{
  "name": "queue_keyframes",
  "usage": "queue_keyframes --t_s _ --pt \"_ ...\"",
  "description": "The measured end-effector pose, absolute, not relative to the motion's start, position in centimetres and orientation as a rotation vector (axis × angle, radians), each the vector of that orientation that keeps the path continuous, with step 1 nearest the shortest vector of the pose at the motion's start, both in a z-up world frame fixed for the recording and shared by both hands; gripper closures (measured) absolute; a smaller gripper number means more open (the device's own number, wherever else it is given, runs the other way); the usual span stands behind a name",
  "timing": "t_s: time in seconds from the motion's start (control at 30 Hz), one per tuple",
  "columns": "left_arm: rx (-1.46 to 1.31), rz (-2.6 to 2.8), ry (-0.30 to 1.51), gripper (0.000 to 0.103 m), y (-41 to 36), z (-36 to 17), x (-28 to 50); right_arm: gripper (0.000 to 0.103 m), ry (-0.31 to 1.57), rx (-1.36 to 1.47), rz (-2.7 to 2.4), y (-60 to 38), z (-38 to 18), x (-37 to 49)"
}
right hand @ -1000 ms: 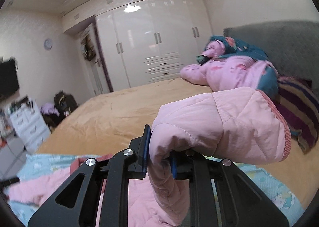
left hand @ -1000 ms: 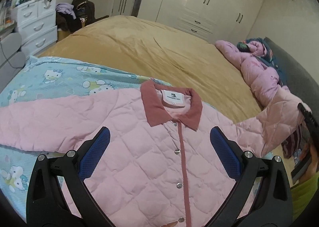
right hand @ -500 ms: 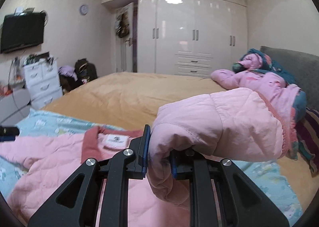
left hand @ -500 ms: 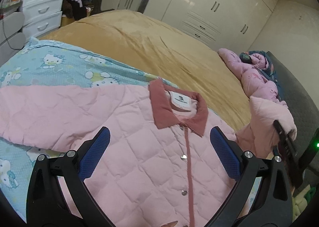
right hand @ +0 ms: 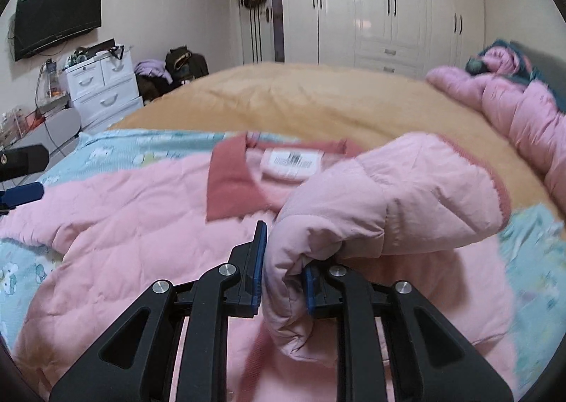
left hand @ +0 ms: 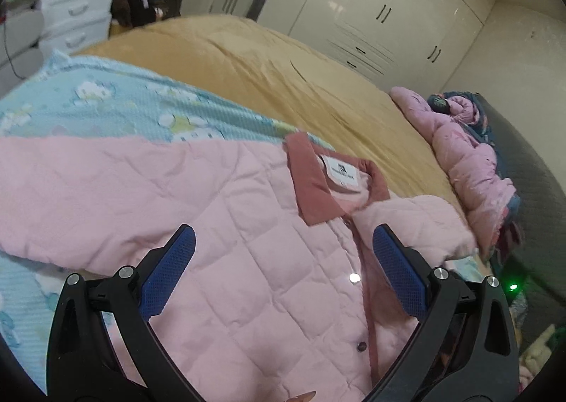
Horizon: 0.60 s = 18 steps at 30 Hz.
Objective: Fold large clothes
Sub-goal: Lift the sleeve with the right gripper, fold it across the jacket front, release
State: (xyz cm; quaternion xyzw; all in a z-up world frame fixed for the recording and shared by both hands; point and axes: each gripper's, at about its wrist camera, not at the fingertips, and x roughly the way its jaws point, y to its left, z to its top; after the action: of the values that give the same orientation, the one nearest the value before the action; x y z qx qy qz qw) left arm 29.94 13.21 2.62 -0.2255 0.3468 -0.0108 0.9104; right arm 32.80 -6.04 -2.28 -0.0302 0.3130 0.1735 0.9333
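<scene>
Pink jacket point(left hand: 219, 225) is laid flat, front up, on the bed point(left hand: 269, 59) so it folds clean. Left gripper point(left hand: 283, 257) hovers above the chest, jaws wide, holding nothing. Right gripper point(right hand: 283, 260) pinches the sleeve point(right hand: 382, 204) over the front, jaws just loosening a bit.

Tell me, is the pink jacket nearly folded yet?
Not nearly. Done: the pink jacket lies flat, buttoned, collar up, on the blue cartoon blanket. In hand: the right gripper has one sleeve between its jaws, which have just been opening, and holds it over the jacket's front. Left: the other sleeve lies stretched out, the body is unfolded, and the left gripper is open and empty.
</scene>
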Motion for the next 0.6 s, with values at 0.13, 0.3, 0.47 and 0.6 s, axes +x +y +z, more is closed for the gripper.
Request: queue_keyframes --t_s 0.13,0.3,0.47,0.6 --pt "-0.499 -0.069 0.707 0.009 13.7 1.0 30.4 0.027 0.725 0.011 0.416 -6.0 -3.8 32.7" --pt "-0.496 -0.054 0.739 0.009 14.3 -1.2 30.7 0.020 0.846 0.382 0.357 -11.3 -5.0 32.4" --pt "-0.531 -0.063 0.741 0.009 14.9 -1.3 30.4 0.049 0.764 0.764 0.241 -16.9 -5.2 32.0" --pt "-0.540 -0.088 0.719 0.009 15.7 -0.6 29.8 0.076 0.701 0.730 0.335 -15.8 -2.9 32.4"
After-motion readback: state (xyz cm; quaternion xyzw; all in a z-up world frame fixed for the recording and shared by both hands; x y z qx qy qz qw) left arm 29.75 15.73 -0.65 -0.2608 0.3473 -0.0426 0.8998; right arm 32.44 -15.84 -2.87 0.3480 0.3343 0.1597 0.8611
